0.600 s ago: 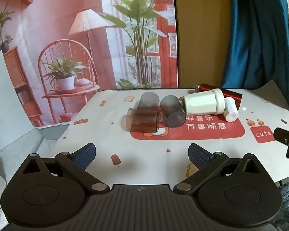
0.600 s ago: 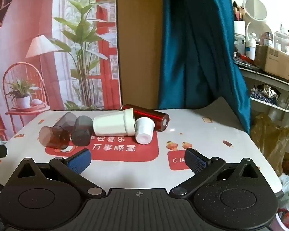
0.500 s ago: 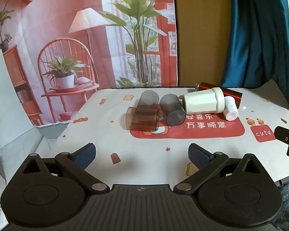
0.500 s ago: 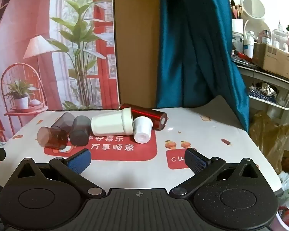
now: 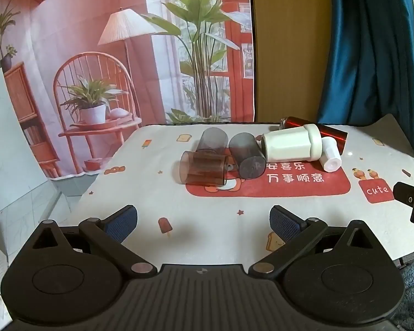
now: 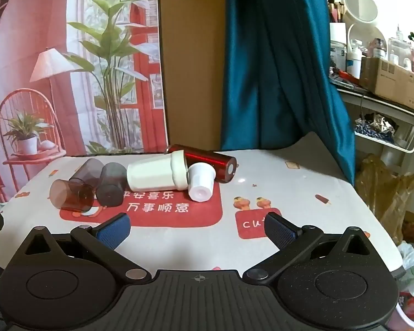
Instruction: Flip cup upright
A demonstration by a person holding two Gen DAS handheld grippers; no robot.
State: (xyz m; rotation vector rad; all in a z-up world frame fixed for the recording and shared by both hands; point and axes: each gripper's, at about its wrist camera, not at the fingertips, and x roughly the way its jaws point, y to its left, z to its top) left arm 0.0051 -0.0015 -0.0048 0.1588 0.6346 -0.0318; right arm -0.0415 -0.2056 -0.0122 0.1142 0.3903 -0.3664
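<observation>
Several cups lie on their sides in a row on the table: a brown see-through cup (image 5: 202, 170) (image 6: 70, 195), two grey see-through cups (image 5: 247, 155) (image 5: 212, 140) (image 6: 111, 183), a large white cup (image 5: 292, 143) (image 6: 157, 174), a small white cup (image 5: 330, 157) (image 6: 201, 182) and a red metallic tumbler (image 5: 329, 132) (image 6: 212, 162). My left gripper (image 5: 203, 220) is open and empty, well short of the brown cup. My right gripper (image 6: 197, 229) is open and empty, in front of the small white cup.
The table (image 5: 207, 215) has a white cloth with a red printed patch (image 6: 162, 209). A printed backdrop and a blue curtain (image 6: 276, 69) hang behind. A cluttered shelf (image 6: 378, 96) and bags stand to the right. The right gripper's edge (image 5: 412, 201) shows at the left wrist view's right.
Both grippers have crept slightly; the cups sit a little lower and nearer in the right wrist view. The cups themselves have not moved and both grippers stay open.
</observation>
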